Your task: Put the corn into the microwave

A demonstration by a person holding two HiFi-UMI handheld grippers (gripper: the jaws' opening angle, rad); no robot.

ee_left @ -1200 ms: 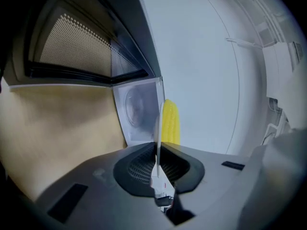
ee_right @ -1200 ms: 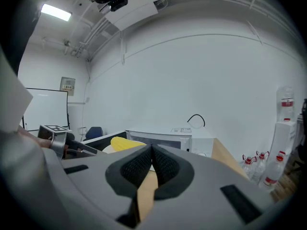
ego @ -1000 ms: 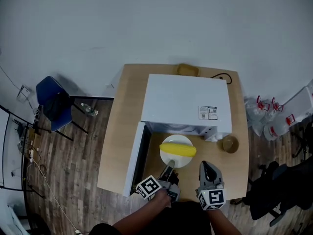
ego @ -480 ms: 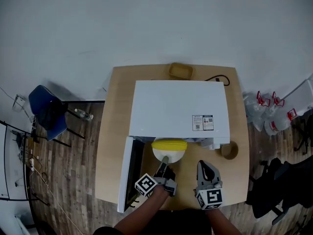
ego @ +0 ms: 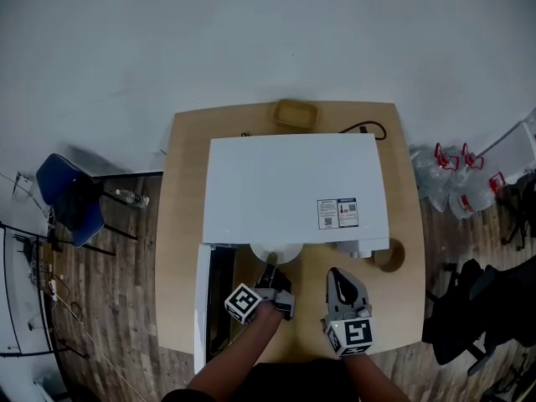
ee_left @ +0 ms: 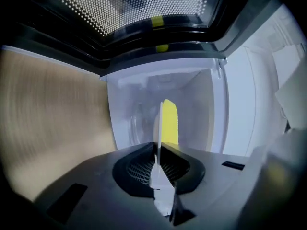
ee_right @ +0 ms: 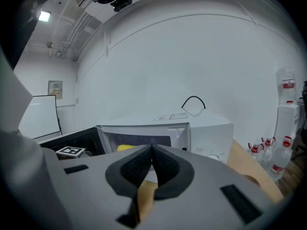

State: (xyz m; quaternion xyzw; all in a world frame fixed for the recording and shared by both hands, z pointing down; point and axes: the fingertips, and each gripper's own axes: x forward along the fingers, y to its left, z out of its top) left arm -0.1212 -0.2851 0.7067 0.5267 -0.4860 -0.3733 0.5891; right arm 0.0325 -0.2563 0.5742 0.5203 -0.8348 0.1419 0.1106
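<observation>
The yellow corn (ee_left: 170,121) lies on a white plate (ee_left: 157,128) that is inside the open white microwave (ego: 293,187). My left gripper (ee_left: 157,150) is shut on the plate's near rim, which I see edge-on between its jaws. In the head view only the plate's near edge (ego: 276,252) shows under the microwave's top, with the left gripper (ego: 270,266) right behind it; the corn is hidden there. The right gripper (ego: 339,279) hovers over the table in front of the microwave, shut and empty. In the right gripper view its jaws (ee_right: 152,150) meet, and the corn (ee_right: 125,147) shows in the cavity.
The microwave door (ego: 203,300) stands open to the left of my left arm. A brown cup (ego: 389,255) sits by the microwave's right front corner and a brown bowl (ego: 296,113) behind it. Bottles (ego: 456,187) stand on the floor at right, a blue chair (ego: 71,199) at left.
The left gripper has pushed the plate with the corn forward into the microwave, so the corn is now out of sight from above. The right gripper has moved forward a little.
</observation>
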